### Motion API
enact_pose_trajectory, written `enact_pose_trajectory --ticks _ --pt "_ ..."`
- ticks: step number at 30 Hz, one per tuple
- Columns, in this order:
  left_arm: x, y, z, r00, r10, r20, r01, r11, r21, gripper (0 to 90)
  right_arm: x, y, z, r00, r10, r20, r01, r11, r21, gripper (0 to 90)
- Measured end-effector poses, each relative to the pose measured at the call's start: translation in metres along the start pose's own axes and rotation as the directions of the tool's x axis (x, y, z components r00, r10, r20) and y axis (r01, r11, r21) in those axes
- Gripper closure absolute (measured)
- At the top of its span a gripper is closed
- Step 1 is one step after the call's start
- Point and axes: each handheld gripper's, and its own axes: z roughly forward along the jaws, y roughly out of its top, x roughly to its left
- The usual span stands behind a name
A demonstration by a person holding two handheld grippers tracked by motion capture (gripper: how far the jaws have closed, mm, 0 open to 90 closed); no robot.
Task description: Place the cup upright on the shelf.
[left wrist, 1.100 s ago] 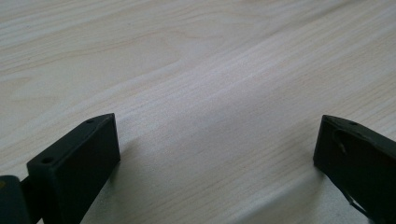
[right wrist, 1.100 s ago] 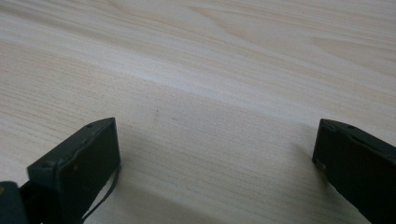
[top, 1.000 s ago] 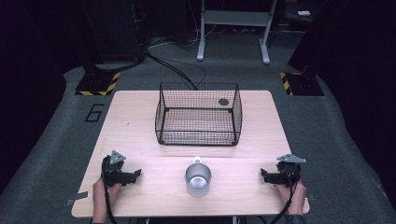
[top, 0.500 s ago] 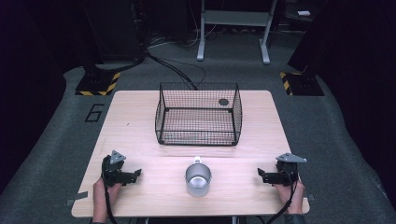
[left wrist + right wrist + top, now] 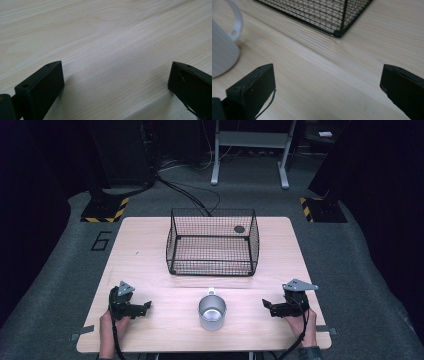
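Left gripper (image 5: 145, 307), lower left of the high view: jaws wide, empty. Right gripper (image 5: 266, 305), lower right: jaws wide, empty. Metal mug (image 5: 212, 312), bottom centre between them, handle toward wire basket (image 5: 212, 265) at frame centre. Wooden table (image 5: 145, 255).

Table (image 5: 150, 245) brightly lit — surroundings dark; close views soft, slightly blurred.

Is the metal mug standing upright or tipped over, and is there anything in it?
Upright: the metal mug stands on the table with its open mouth facing up. It looks empty in the high view.
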Motion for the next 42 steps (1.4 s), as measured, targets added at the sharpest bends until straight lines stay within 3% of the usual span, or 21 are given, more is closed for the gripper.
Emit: enact_pose_trajectory --ticks 1,7,11,18,20,21,24,26,28,29,30,31,32,33,34,37,38,42 --pt "0.0 0.0 0.0 1.0 0.0 -0.001 0.0 1.0 -0.003 0.5 0.006 0.005 0.0 0.9995 -0.016 -0.029 0.016 1.0 -0.01 0.0" --pt "0.0 0.0 0.0 1.0 0.0 -0.001 0.0 1.0 -0.001 0.5 0.024 0.02 -0.004 0.9945 -0.069 -0.079 0.066 0.997 -0.042 0.0" --pt "0.0 0.0 0.001 1.0 -0.007 -0.002 0.007 0.9999 -0.008 0.5 0.039 0.033 -0.003 0.9831 -0.126 -0.133 0.119 0.991 -0.06 0.0" --pt "0.0 0.0 0.0 1.0 -0.006 -0.002 0.006 1.0 -0.007 0.5 0.054 0.044 0.005 0.9676 -0.16 -0.196 0.149 0.987 -0.066 0.0" --pt "0.0 0.0 0.0 1.0 -0.007 -0.002 0.007 0.9999 -0.007 0.5 0.059 0.048 0.007 0.9614 -0.173 -0.214 0.16 0.984 -0.073 0.0" --pt "-0.001 0.0 0.0 1.0 -0.008 -0.002 0.008 0.9999 -0.008 0.5 0.064 0.051 0.008 0.9529 -0.19 -0.236 0.178 0.981 -0.074 0.0" --pt "0.0 0.0 0.0 1.0 0.003 -0.001 -0.003 1.0 0.0 0.5 0.068 0.054 0.01 0.9487 -0.194 -0.25 0.18 0.981 -0.077 0.0" --pt "0.0 0.0 0.0 1.0 -0.001 0.0 0.001 1.0 -0.001 0.5 0.074 0.06 0.011 0.9368 -0.221 -0.271 0.205 0.975 -0.087 0.0" --pt "0.0 0.0 0.0 1.0 0.0 -0.001 0.0 1.0 -0.002 0.5 0.076 0.061 0.012 0.9334 -0.219 -0.285 0.201 0.975 -0.092 0.0" --pt "0.0 0.0 0.0 1.0 -0.001 0.0 0.001 1.0 0.0 0.5 0.078 0.063 0.012 0.9272 -0.232 -0.294 0.213 0.972 -0.096 0.0" --pt "0.0 0.0 0.0 1.0 -0.001 0.0 0.001 1.0 -0.001 0.5 0.08 0.064 0.012 0.9277 -0.229 -0.295 0.21 0.973 -0.096 0.0" --pt "0.0 0.0 0.0 1.0 0.0 0.0 0.0 1.0 -0.001 0.5 0.084 0.067 0.012 0.9191 -0.239 -0.313 0.22 0.971 -0.096 0.0" --pt "0.0 0.0 0.0 1.0 0.0 0.0 0.0 1.0 -0.001 0.5 0.084 0.067 0.012 0.9191 -0.239 -0.313 0.22 0.971 -0.096 0.0" --pt "0.0 0.0 0.0 1.0 0.001 -0.001 -0.001 1.0 -0.002 0.5 0.088 0.068 0.013 0.9069 -0.255 -0.336 0.23 0.967 -0.111 0.0" --pt "0.0 0.0 0.0 1.0 0.001 -0.001 -0.001 1.0 -0.002 0.5 0.088 0.068 0.013 0.9069 -0.255 -0.336 0.23 0.967 -0.111 0.0" --pt "0.0 0.0 0.0 1.0 -0.001 0.0 0.001 1.0 0.0 0.5 0.099 0.07 0.018 0.8894 -0.272 -0.367 0.251 0.962 -0.105 0.0" --pt "0.0 0.0 0.0 1.0 -0.001 0.0 0.001 1.0 0.0 0.5 0.099 0.07 0.018 0.8894 -0.272 -0.367 0.251 0.962 -0.105 0.0" --pt "0.0 0.0 0.0 1.0 0.0 -0.001 0.0 1.0 -0.002 0.5 0.109 0.072 0.027 0.8763 -0.292 -0.383 0.276 0.956 -0.097 0.0"
